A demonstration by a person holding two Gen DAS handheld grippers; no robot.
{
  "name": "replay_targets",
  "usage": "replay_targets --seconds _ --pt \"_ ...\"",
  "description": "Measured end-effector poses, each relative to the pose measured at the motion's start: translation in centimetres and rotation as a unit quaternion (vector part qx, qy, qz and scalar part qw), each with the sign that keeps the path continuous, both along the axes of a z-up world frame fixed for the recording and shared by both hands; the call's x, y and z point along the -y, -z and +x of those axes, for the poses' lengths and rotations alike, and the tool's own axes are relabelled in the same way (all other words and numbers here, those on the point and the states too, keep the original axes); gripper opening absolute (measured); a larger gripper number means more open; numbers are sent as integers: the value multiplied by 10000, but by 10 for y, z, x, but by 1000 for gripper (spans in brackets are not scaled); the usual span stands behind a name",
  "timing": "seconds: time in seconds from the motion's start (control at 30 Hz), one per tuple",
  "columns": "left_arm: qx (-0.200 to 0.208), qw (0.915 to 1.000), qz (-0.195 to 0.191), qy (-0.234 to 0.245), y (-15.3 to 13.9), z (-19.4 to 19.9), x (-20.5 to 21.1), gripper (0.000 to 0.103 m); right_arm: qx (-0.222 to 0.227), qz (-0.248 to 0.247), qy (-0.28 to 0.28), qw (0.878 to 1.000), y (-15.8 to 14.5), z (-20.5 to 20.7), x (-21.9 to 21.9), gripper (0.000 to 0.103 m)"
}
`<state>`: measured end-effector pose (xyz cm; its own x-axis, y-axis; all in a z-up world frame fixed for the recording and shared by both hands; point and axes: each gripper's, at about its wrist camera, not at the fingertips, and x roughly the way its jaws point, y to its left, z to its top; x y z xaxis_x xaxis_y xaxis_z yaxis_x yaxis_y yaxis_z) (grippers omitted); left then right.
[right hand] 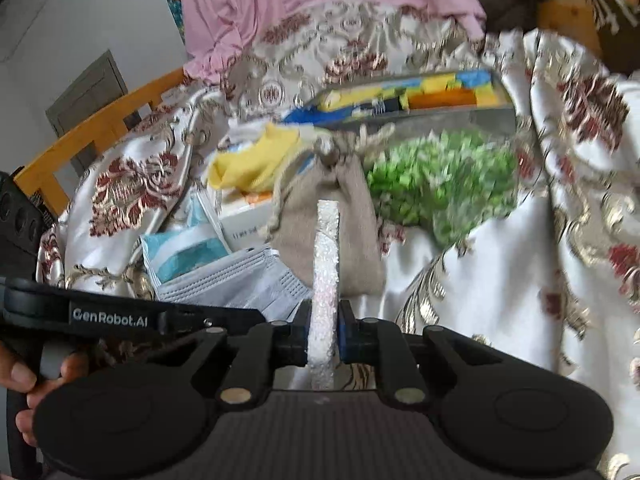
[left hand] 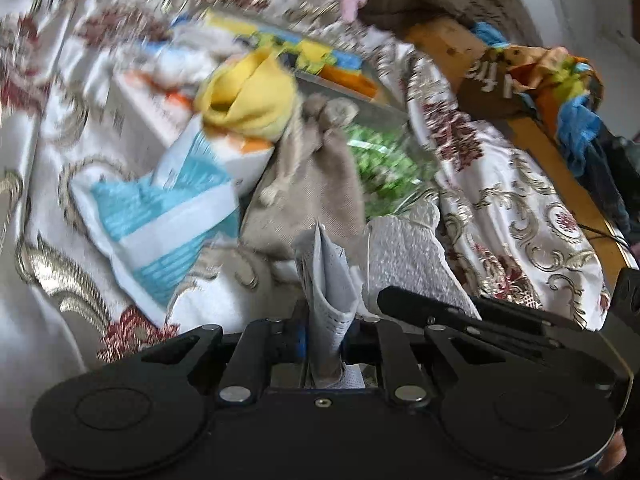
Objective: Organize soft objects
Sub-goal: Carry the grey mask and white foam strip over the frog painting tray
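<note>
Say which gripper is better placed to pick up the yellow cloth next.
Probably left: the yellow cloth lies left of centre in both views. Both are full, though: left gripper shut on a face mask, right gripper on white foam.

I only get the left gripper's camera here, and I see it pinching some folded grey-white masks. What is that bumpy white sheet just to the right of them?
Observer: A white foam sheet, clamped edge-on in the right gripper.
Operator: Is anyone actually holding these things?
Observer: Yes, the right view shows a bare hand around the left gripper's handle.
Operator: What is the pink stuff at the top of my picture?
Observer: A pink garment draped behind the patterned cloth.
Operator: And past the cloth's far edge?
Observer: An orange wooden rail with a grey wall behind it.
</note>
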<state>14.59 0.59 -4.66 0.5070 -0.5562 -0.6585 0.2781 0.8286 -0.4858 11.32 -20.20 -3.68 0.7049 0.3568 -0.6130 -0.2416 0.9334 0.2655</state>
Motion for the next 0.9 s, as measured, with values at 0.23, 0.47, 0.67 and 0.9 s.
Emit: replay_targets --seconds 0.23,0.47,0.67,0.9 --pt "964 9952 148 -73 -28 -18 1 15 649 -66 259 9975 -19 -11 7 13" --pt "1564 9870 216 -309 -49 -21 2 15 1086 -179 378 9932 -35 -10 8 14" --pt "1855 9812 150 -506 -71 0 5 16 1232 -141 410 9914 -47 0 11 14" --pt "2080 9761 174 -606 -90 39 12 16 1369 -234 385 9896 -65 36 19 14"
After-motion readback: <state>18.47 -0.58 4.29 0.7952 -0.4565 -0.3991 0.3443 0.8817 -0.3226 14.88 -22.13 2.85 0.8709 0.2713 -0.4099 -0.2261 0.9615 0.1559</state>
